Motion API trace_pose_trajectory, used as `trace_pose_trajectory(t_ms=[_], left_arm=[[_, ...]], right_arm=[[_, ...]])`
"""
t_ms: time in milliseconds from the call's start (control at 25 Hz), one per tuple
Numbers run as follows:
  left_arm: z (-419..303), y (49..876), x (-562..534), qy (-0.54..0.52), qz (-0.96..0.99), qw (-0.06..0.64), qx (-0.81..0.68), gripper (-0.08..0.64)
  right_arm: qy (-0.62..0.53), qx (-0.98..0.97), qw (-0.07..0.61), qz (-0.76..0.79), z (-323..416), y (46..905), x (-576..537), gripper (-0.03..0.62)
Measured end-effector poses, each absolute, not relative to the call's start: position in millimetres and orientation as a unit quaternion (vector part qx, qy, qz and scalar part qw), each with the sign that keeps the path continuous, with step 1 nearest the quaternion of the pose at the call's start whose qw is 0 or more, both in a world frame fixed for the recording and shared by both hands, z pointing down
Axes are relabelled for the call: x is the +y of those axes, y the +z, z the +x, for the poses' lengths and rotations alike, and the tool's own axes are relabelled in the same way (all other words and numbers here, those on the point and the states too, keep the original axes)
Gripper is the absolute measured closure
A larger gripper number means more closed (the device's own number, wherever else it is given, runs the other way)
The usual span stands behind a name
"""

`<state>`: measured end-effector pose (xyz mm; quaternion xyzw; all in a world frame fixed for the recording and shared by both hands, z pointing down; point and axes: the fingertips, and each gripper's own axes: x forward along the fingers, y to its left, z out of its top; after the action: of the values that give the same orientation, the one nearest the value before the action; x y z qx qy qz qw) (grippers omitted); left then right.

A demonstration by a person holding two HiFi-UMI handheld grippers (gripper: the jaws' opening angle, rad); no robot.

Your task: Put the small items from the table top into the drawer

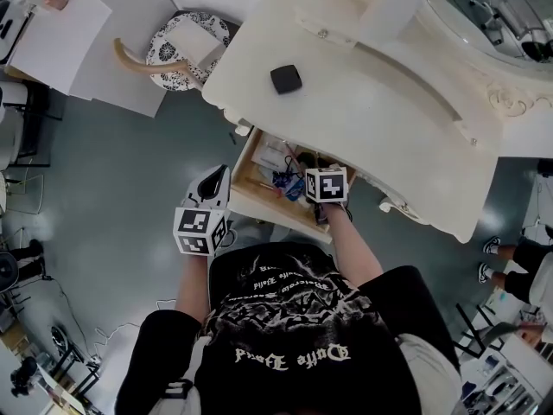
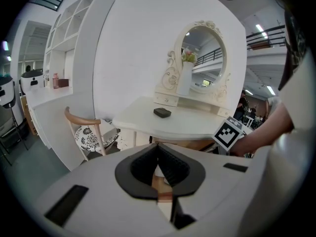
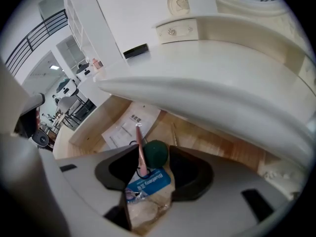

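Right gripper (image 3: pixel 154 152) stands open over the drawer's (image 3: pixel 89 127) packet (image 3: pixel 148 181); left gripper (image 2: pixel 159 149), at its 8 o'clock, is closed, empty.

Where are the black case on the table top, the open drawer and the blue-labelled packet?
black case (image 1: pixel 286 79): head view, middle of its top face.
open drawer (image 1: pixel 259 201): head view, its wooden front wall.
blue-labelled packet (image 3: pixel 148 181): right gripper view, on the blue label.
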<state>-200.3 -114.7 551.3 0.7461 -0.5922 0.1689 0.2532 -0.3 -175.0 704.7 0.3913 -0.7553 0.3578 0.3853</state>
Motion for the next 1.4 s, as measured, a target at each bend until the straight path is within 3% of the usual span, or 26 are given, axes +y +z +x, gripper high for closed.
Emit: trace_pose_trajectory(t_ms=[1400], left_arm=[[-108,525,-120,0.144,0.806,0.217,-0.531,0.545]], right_arm=[[0.290,-0.817,0.245,0.435,47,576,-152,0.388]])
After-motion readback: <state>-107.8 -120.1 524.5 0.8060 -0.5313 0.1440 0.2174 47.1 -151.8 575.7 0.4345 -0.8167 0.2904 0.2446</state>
